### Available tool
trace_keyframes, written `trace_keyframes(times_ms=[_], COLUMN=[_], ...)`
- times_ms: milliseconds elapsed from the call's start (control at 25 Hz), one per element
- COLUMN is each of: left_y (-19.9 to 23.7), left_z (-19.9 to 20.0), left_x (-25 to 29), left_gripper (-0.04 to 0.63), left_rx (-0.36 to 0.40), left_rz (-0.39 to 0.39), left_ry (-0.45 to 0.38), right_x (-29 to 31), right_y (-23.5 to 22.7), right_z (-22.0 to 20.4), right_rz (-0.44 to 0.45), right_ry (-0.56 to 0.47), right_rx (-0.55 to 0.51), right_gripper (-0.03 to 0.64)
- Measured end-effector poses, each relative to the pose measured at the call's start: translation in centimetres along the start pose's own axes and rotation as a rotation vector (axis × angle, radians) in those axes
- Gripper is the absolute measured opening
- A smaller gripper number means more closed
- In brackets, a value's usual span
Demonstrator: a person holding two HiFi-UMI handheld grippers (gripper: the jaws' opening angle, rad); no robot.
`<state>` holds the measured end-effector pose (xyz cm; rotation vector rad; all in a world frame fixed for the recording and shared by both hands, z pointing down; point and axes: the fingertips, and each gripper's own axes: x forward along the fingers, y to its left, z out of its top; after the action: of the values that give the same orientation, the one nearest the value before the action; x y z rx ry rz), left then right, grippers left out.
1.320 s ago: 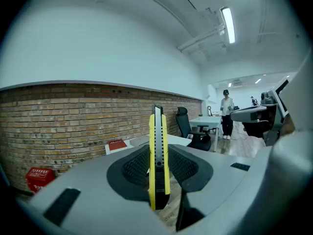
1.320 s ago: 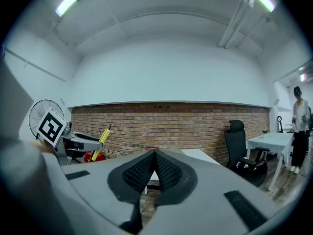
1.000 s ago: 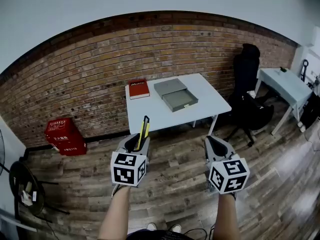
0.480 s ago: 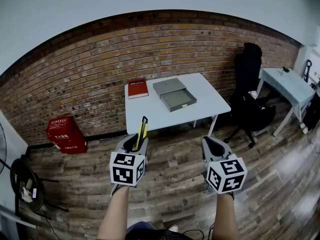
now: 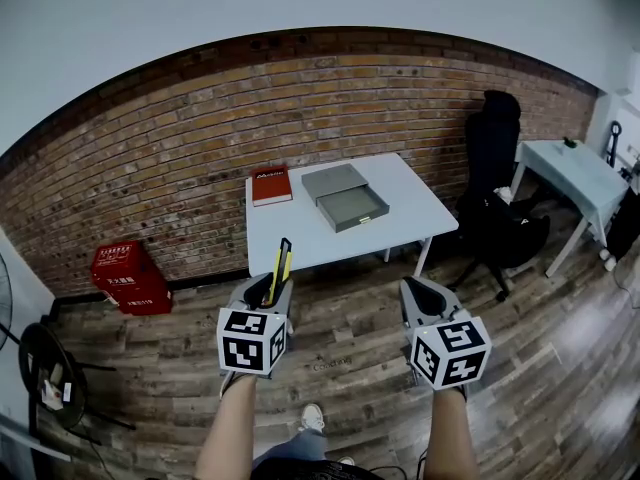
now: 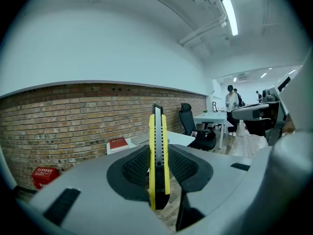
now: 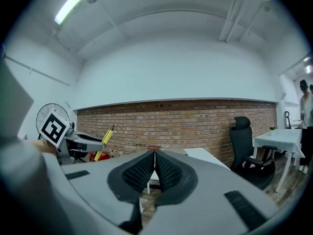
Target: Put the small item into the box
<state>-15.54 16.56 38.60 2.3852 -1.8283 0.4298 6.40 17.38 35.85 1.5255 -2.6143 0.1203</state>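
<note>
A yellow utility knife (image 5: 281, 266) stands upright between the pads of my left gripper (image 5: 272, 288), which is shut on it. In the left gripper view the knife (image 6: 158, 151) rises out of the left gripper (image 6: 159, 173), pads pressed on both its sides. My right gripper (image 5: 418, 294) is level with the left and holds nothing. Its pads meet in the right gripper view (image 7: 155, 161). The open grey box (image 5: 347, 196) lies on the white table (image 5: 300, 236), well ahead of both grippers.
A red book (image 5: 271, 184) lies on the table left of the box. A red crate (image 5: 122, 274) stands on the wooden floor by the brick wall. A black office chair (image 5: 497, 158) and a second white table (image 5: 575, 168) are at the right. People stand far off (image 6: 231, 106).
Both grippers have kept their pose and the knife stays gripped. The view has shifted slightly, and a shoe has come into sight on the floor below the arms.
</note>
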Motion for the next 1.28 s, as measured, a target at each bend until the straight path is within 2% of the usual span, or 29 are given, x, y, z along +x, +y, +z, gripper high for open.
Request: trace_keyframes(times_ms=[240, 520, 1280], left_y=[0.7, 2.9, 12.6], left_z=[-0.1, 0.3, 4.1], left_x=[2.7, 8.2, 23.5], left_gripper=[0.129, 0.129, 0.129], left_rx=[-0.009, -0.031, -0.042], left_rz=[-0.008, -0.029, -0.11], left_ry=[0.0, 0.009, 0.021], right_x=[2.3, 7.8, 24.3], right_y=[-1.0, -2.9, -6.0], right_z=[-0.4, -0.2, 3.3], right_rz=[0.0, -0.006, -0.069], right_ry=[0.008, 0.029, 0.07], right_rx=[-0.003, -0.01, -0.018], right_gripper=[0.02, 0.02, 0.02])
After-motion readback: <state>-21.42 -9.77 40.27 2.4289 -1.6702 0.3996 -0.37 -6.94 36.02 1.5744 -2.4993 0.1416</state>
